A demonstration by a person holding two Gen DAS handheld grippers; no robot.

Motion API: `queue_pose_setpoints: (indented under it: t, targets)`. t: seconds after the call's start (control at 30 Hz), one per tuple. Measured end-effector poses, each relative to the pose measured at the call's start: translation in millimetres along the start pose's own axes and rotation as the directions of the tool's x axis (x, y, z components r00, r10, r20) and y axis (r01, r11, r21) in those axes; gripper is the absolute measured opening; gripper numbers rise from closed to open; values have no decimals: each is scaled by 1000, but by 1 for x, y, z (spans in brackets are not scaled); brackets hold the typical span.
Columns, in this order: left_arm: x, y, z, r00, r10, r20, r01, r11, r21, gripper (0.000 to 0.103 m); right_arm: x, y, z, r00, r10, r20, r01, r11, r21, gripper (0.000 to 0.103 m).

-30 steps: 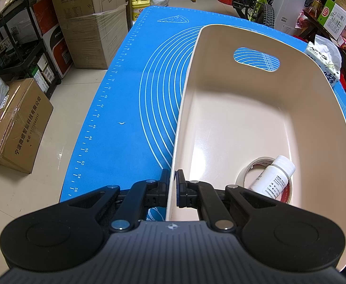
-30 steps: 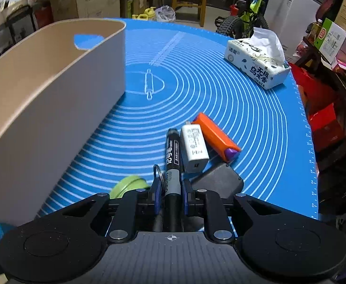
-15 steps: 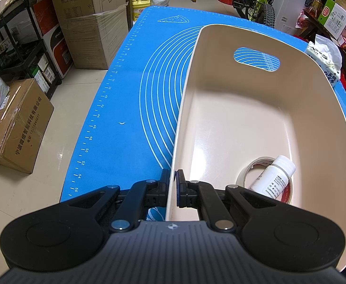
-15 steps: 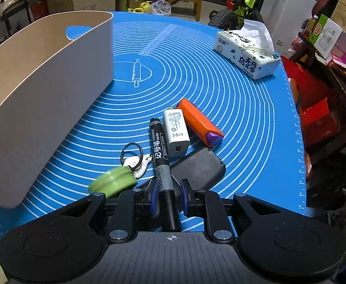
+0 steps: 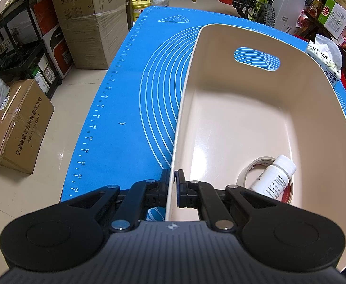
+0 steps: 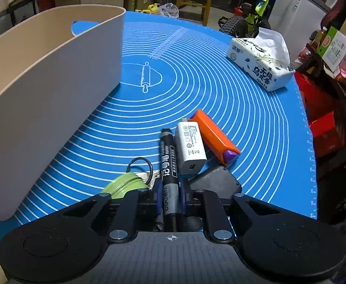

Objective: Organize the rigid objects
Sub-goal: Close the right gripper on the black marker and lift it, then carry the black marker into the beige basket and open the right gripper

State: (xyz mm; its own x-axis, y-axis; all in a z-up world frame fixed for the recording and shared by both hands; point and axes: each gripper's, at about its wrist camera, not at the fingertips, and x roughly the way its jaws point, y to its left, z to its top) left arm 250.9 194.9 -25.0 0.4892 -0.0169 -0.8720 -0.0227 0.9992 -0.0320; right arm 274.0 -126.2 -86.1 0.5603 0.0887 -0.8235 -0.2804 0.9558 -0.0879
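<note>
The near wall of the bin [image 5: 255, 118] is being pinched by the left gripper [image 5: 172, 184], its jaws clenched on the rim. The marker [image 6: 169, 165] is lying on the tabletop [image 6: 220, 90], and the right gripper [image 6: 170, 196] has just been closing its jaws around its barrel. The hold is near one end, so tipping or slipping is being risked on lifting. The charger [image 6: 190, 146], touching at three o'clock, and the keyring [image 6: 141, 166] at nine o'clock are likely being nudged.

Black hand-held gripper [image 6: 170, 196] (ribbed grey housing), 2 blue-padded fingers [image 6: 158, 196].
</note>
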Motion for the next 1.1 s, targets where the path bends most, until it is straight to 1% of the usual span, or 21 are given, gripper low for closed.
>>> queue_pose_setpoints:
  t: [0.07, 0.23, 0.53, 0.73, 0.87, 1.0, 1.1]
  targets:
    - [0, 0, 0, 1000, 0, 0, 0, 1000, 0, 7, -2, -1, -1, 1000, 11, 0, -11, 1000, 14, 26]
    - [0, 0, 0, 1000, 0, 0, 0, 1000, 0, 7, -14, 1, -2, 1000, -1, 24, 1, 1000, 13, 25]
    - [0, 0, 0, 1000, 0, 0, 0, 1000, 0, 7, -51, 5, 11, 993, -12, 115, 9, 1000, 25, 25]
    - [0, 0, 0, 1000, 0, 0, 0, 1000, 0, 7, -78, 21, 28, 984, 3, 180, -10, 999, 38, 25]
    - [0, 0, 0, 1000, 0, 0, 0, 1000, 0, 7, -97, 33, 41, 970, 21, 241, -32, 998, 45, 25]
    - [0, -1, 0, 1000, -1, 0, 1, 1000, -1, 7, -111, 51, 54, 954, 61, 295, -73, 997, 28, 25]
    - [0, -1, 0, 1000, 1, 1, -1, 1000, 1, 7, -114, 68, 64, 944, 103, 313, -109, 994, 3, 25]
